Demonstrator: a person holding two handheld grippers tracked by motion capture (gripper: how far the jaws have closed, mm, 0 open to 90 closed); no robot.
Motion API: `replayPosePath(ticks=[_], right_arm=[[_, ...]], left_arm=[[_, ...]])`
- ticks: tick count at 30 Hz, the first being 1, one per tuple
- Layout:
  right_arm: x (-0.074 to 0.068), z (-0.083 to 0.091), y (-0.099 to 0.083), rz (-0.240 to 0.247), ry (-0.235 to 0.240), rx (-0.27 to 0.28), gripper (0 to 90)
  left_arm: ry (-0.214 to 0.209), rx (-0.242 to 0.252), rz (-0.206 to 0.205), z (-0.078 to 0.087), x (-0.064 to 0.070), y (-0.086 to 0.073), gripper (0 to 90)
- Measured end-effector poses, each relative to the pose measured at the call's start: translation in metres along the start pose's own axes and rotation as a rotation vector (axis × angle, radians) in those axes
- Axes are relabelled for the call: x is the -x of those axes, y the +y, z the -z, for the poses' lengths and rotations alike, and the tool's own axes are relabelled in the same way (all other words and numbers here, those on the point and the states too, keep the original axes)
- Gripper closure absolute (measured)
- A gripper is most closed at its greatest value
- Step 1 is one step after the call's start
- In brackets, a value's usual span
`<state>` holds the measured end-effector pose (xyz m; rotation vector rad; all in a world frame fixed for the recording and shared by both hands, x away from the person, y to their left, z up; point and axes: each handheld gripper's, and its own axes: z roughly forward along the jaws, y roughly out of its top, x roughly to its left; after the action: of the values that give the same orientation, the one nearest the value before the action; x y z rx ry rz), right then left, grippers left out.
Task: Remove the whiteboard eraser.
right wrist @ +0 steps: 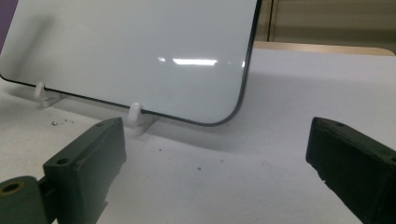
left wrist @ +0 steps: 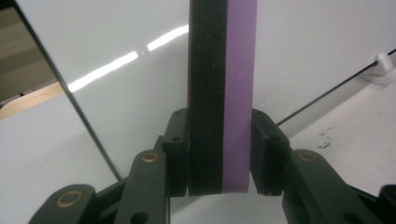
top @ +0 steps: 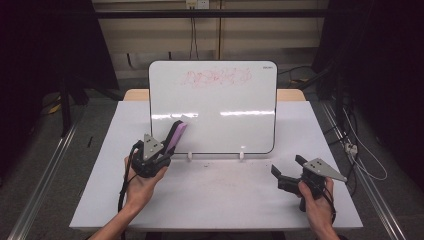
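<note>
A whiteboard (top: 220, 107) stands upright on small white feet at the middle of the table, with faint red scribbles (top: 216, 76) near its top. My left gripper (top: 167, 147) is shut on a purple eraser with a black felt side (top: 176, 135), held up against the board's lower left corner. In the left gripper view the eraser (left wrist: 223, 93) stands upright between the jaws, in front of the whiteboard (left wrist: 116, 79). My right gripper (top: 287, 167) hovers open at the right front, nothing between its jaws. The right gripper view has the whiteboard's (right wrist: 140, 51) lower corner ahead.
The white table (top: 220, 195) carries faint dust specks in front of the board. A white foot (right wrist: 134, 112) holds the board's bottom edge. Cables (top: 365, 160) lie on the floor to the right. Dark frame posts stand on both sides.
</note>
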<state>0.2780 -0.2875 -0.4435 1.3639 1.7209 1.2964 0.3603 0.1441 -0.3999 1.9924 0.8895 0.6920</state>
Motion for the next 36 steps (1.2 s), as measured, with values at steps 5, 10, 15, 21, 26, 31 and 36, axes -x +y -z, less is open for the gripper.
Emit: replayPosePath(ticks=[5,10,15,21,26,31,36], right_arm=[[-0.009,-0.007,0.004,-0.003,0.037,0.039,4.5],[-0.021,-0.016,0.007,0.025,0.056,0.026,4.4],[-0.038,-0.026,0.016,0.028,0.13,0.04,3.4],[-0.056,-0.04,0.033,0.045,0.219,0.07,3.4],[-0.065,-0.051,0.047,0.004,0.261,0.117,3.4],[-0.069,-0.06,0.051,-0.049,0.301,0.171,2.1],[-0.071,-0.066,0.055,-0.089,0.312,0.2,1.3]], left_arm=[[-0.045,0.02,0.012,-0.004,0.008,0.01,63.6],[-0.11,0.053,0.009,-0.012,0.023,0.027,63.6],[-0.148,0.081,0.01,-0.016,0.037,0.037,63.5],[-0.182,0.095,0.015,-0.023,0.046,0.05,63.5],[-0.21,0.11,-0.009,-0.032,0.059,0.066,63.5],[-0.237,0.128,0.025,-0.033,0.068,0.061,63.6],[-0.245,0.147,0.058,-0.031,0.068,0.058,63.6]])
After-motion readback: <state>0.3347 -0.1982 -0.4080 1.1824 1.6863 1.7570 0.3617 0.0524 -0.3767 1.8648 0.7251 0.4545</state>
